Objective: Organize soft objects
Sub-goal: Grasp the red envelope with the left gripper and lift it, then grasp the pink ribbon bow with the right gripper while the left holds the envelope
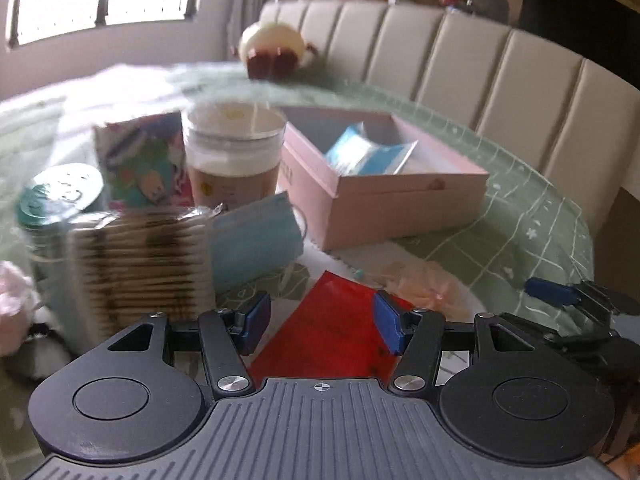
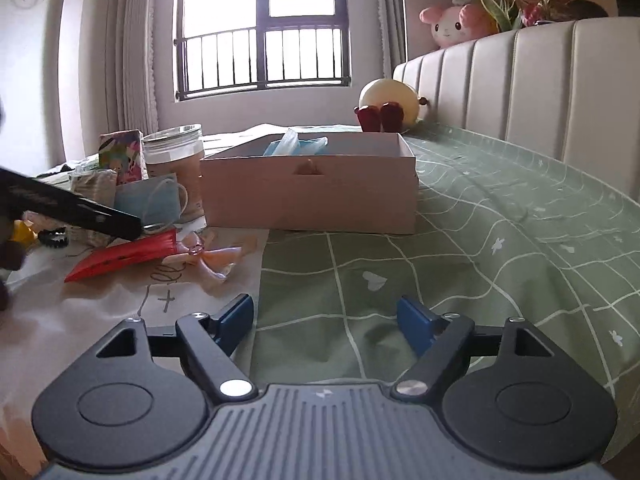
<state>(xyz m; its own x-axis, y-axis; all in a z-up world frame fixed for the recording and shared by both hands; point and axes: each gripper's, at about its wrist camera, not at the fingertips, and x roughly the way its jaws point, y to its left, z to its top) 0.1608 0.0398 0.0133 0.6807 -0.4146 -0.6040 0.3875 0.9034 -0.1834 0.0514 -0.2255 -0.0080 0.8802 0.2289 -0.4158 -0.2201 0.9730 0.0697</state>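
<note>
Left gripper (image 1: 320, 322), jaws open, poised over the red packet (image 1: 320, 336), with the blue face mask (image 1: 256, 240) far-left and the pink box (image 1: 400, 208) beyond. Right gripper (image 2: 325, 322), jaws open, holding nothing, waits. Step: approach; next, probably closing on the packet.

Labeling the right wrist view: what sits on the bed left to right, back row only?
Patterned tissue pack → clear jar → pink box holding blue masks → round cream plush by the headboard.
</note>
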